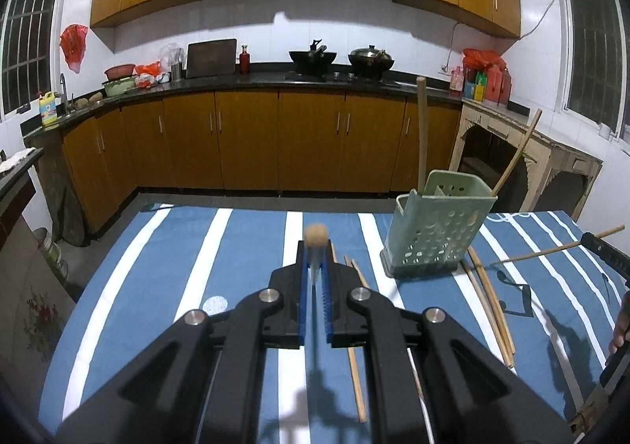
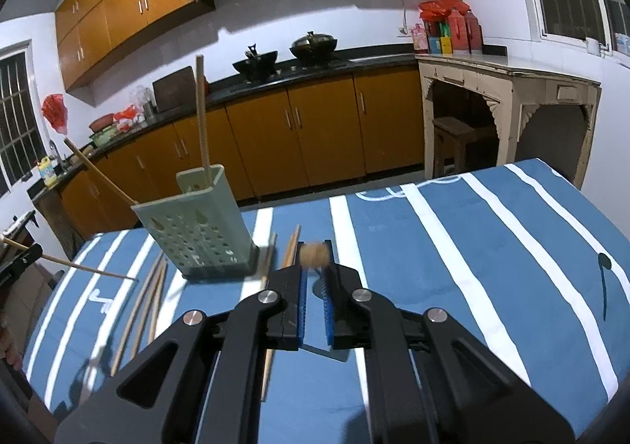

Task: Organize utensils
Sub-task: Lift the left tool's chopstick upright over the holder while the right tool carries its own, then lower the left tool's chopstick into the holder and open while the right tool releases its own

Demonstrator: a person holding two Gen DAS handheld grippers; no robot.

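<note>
Bamboo chopsticks are the task's things here, and each hand-held gripper is clamped on one. In the left wrist view, the left hand-held gripper (image 1: 315,247) has its blue pads pressed together on a chopstick (image 1: 315,236) that points straight ahead, so only its round end shows past the tips. In the right wrist view, the right hand-held gripper (image 2: 315,253) grips another chopstick (image 2: 314,254) the same way, end-on and blurred.

A pale green perforated holder (image 1: 433,235) stands upright on the blue-and-white striped bench (image 1: 177,266), ahead and to the right of the left hand-held gripper and ahead and to the left of the right one. Two sticks already stand in the holder: a thick upright one (image 1: 422,129) and a thin one leaning outward (image 1: 517,152).

Loose chopsticks (image 1: 488,306) lie flat on the cloth just beside the holder's base, between the two hand-held grippers. More lie under the left hand-held gripper's tips (image 1: 354,345). From the left view, the right hand-held gripper's chopstick (image 1: 559,247) juts in from the right edge, above the bench.
</note>
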